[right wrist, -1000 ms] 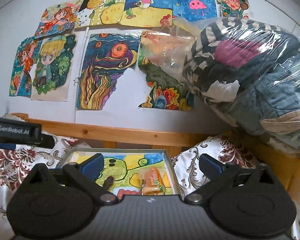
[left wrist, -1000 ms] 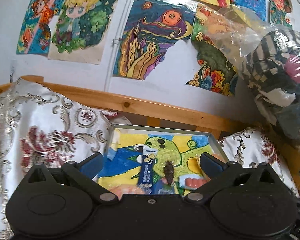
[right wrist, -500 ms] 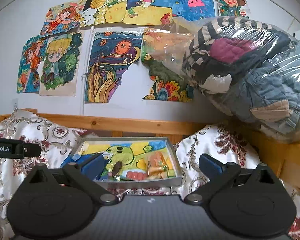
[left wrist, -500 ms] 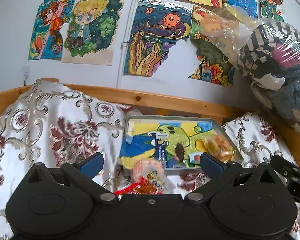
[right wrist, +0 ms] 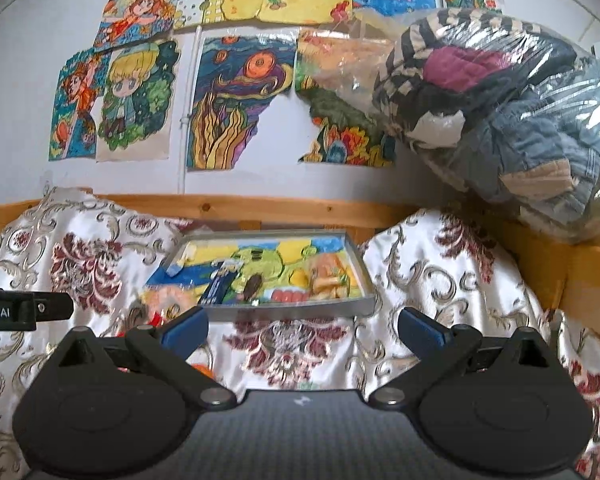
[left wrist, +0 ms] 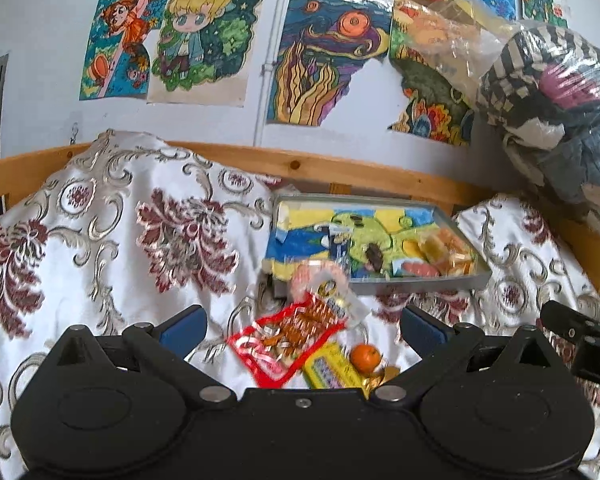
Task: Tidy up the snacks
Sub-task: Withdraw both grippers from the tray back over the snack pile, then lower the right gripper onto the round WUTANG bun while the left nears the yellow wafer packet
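Both grippers have drawn back from the tray since a second ago, so far more of the patterned bedspread (left wrist: 100, 240) now shows, along with a small heap of snacks that was out of sight before.

From the left wrist view, the left gripper (left wrist: 302, 326) hangs over the bed with its blue-tipped fingers (left wrist: 184, 326) spread wide and nothing between them. Just ahead of it lie a red-edged snack packet (left wrist: 288, 336), a yellow packet (left wrist: 332, 368) and a small orange (left wrist: 365, 358), close together on the cloth. A clear-wrapped pink snack (left wrist: 320, 280) sits between the red-edged packet and the near rim of the tray (left wrist: 420, 282); it is blurred, and whether it touches the rim I cannot tell.

The tray rests on the bed near the wooden rail (left wrist: 340, 172), its floor lined with a bright drawing. Inside it are a blue stick packet (left wrist: 338, 248), a dark brown piece (left wrist: 374, 258), a red-and-white packet (left wrist: 418, 269) and orange wrapped snacks (left wrist: 448, 250) in the right-hand end.

From the right wrist view, the right gripper (right wrist: 302, 330) also hangs open and empty, its fingers (right wrist: 420, 330) wide apart, pointing at the tray (right wrist: 284, 312) from further back. The side of the left gripper's body (right wrist: 24, 308) juts in at the left edge. A clear bag of folded clothes (right wrist: 500, 112) sits on the right, above the rail, and children's drawings (right wrist: 236, 100) cover the wall behind.
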`<state>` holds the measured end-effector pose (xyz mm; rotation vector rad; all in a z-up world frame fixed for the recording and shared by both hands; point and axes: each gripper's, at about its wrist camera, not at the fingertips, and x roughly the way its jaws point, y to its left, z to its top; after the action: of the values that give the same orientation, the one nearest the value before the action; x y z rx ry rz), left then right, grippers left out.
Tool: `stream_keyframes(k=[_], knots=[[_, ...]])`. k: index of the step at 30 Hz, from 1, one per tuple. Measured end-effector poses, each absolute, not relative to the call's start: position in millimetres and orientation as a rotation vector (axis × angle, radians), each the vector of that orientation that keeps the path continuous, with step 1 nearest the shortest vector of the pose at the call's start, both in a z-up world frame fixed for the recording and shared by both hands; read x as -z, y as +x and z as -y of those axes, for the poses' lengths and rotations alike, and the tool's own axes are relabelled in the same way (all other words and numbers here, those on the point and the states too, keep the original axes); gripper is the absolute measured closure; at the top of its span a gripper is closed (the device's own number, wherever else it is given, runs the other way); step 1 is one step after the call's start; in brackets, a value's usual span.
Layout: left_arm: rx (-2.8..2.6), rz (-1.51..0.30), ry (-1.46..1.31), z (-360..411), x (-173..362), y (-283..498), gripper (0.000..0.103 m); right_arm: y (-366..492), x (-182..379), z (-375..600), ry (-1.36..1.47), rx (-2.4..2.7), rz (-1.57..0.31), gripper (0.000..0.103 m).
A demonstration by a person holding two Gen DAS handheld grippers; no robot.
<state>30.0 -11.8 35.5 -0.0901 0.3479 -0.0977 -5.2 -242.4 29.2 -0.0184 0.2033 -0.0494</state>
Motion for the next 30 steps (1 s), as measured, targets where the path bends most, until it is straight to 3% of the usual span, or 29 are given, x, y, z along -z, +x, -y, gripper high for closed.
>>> stream_keyframes(k=[12, 30], knots=[[0.116, -0.525, -0.053, 15, 4, 28, 0.001, -5, -6, 240, 0.009, 0.052, -0.348, 0.0], [0.118, -0.589, -0.008, 25, 17, 57, 0.001, 23, 9, 243, -0.059, 0.005, -0.45, 0.0]])
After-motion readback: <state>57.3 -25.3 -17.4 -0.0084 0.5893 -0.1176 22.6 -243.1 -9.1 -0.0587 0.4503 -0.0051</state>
